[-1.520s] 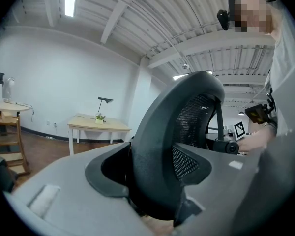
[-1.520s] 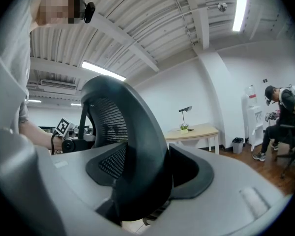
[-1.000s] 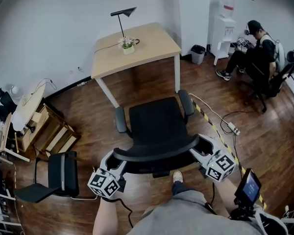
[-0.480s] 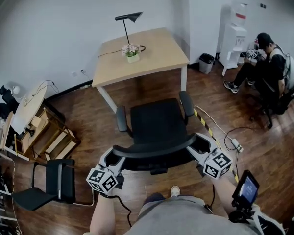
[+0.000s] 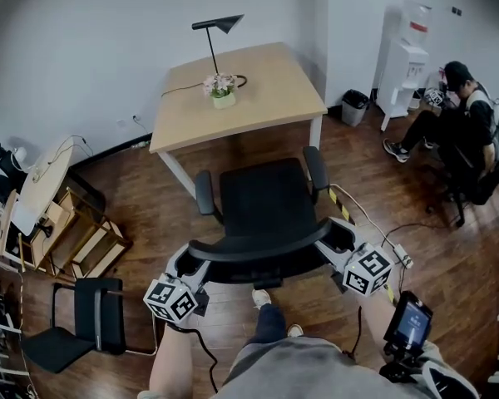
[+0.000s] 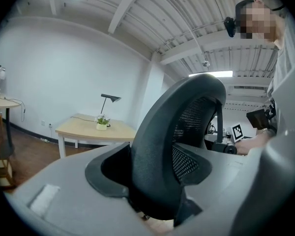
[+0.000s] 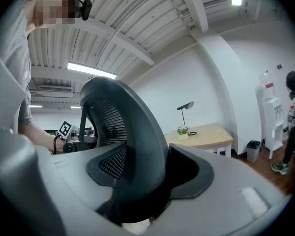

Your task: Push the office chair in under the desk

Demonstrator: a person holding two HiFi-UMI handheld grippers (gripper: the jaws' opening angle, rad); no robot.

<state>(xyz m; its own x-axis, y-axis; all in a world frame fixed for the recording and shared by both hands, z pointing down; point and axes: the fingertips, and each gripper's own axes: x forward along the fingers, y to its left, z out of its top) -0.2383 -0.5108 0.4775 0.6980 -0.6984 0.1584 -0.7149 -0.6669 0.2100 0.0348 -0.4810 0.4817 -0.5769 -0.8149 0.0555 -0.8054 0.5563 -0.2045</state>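
The office chair (image 5: 266, 206) now stands nearer the worktop (image 5: 258, 98) at 12 o'clock than a second ago, its seat front close to the edge but not under it. The 2 claws, left claw (image 5: 185, 264) and right claw (image 5: 337, 239), clamp the backrest's ends. More pushing looks needed.

your left gripper (image 5: 185, 263) and right gripper (image 5: 336, 239) both reach forward at about the same height, one on each side of your body and pointing roughly level. each gripper's jaws stand wide, with the backrest rim of the office chair (image 5: 262, 204) filling the gap and touching both pads, left gripper at its left end and right gripper at its right end. your left forearm (image 5: 170, 360) runs straight up from the bottom edge, and your right forearm (image 5: 373, 310) angles in from the lower right.
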